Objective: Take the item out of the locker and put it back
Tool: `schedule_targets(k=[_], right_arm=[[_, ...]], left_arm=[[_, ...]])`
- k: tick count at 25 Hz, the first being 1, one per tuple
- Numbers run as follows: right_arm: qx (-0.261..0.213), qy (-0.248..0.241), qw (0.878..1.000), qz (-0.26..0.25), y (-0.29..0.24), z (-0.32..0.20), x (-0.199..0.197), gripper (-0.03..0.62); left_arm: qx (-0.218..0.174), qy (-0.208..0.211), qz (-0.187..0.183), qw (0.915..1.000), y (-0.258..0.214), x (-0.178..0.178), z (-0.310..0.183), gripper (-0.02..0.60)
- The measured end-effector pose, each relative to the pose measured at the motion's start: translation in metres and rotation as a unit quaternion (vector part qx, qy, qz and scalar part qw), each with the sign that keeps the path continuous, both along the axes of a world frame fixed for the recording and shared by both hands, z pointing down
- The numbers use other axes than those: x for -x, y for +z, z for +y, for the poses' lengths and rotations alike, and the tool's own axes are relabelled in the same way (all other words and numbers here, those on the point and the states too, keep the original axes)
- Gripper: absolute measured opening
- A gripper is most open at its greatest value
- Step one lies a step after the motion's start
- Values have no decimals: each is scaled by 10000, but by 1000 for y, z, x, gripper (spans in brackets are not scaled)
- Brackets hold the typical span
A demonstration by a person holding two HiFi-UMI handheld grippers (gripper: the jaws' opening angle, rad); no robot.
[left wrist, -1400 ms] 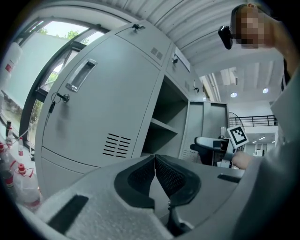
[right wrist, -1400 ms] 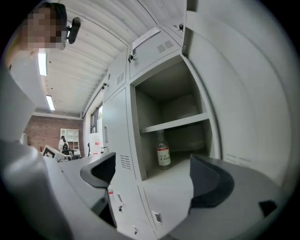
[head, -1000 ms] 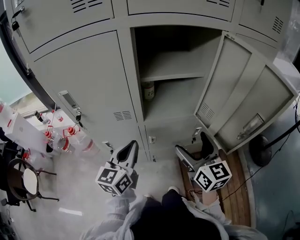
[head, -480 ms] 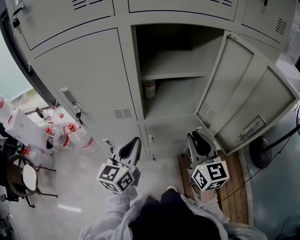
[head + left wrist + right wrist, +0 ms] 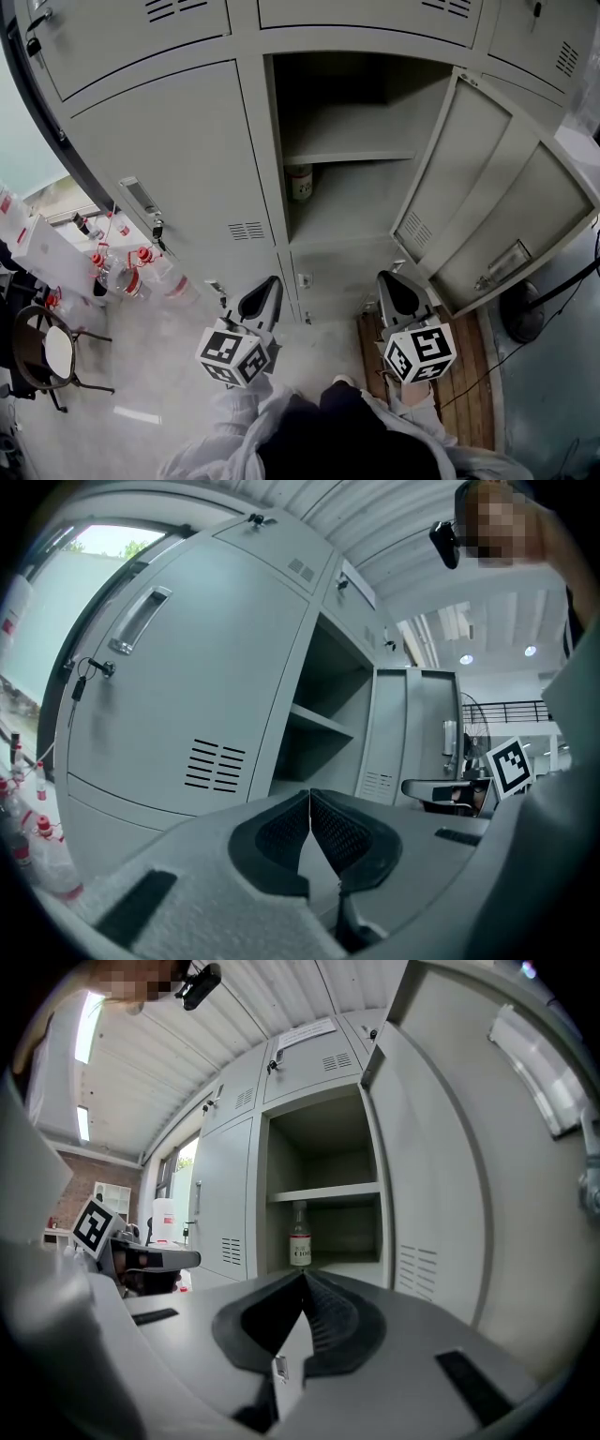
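Small clear white-labelled bottle (image 5: 299, 181), probably glass, upright in open grey metal locker (image 5: 352, 202), left corner. Left tongs (image 5: 310, 797) together; right tongs (image 5: 303, 1279) just closed, empty — both well apart from it. Fits before fetching or after return.

An industrial lab or workshop storage area is indicated: grey steel lockers (image 5: 169, 159) are ranged along the far side, red-capped plastic bottles (image 5: 127, 272) are gathered on the floor at the left, a ribbed metal ceiling (image 5: 197, 1063) with strip lights (image 5: 91, 1021) is seen overhead, and white coat sleeves (image 5: 220, 427) are worn.
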State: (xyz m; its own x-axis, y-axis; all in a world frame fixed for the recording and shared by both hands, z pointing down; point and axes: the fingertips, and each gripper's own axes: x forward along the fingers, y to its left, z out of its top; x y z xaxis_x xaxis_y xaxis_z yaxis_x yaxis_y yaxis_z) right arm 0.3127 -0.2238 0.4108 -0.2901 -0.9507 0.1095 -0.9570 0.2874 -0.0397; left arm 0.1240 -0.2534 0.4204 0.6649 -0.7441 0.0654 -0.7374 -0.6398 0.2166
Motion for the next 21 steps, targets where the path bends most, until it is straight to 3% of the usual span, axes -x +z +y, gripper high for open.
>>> schedule_targets(k=[21], right_arm=[[141, -19, 9998, 101, 4, -4, -6, 0]], left_arm=[[24, 62, -81, 9999, 0, -11, 0, 9]])
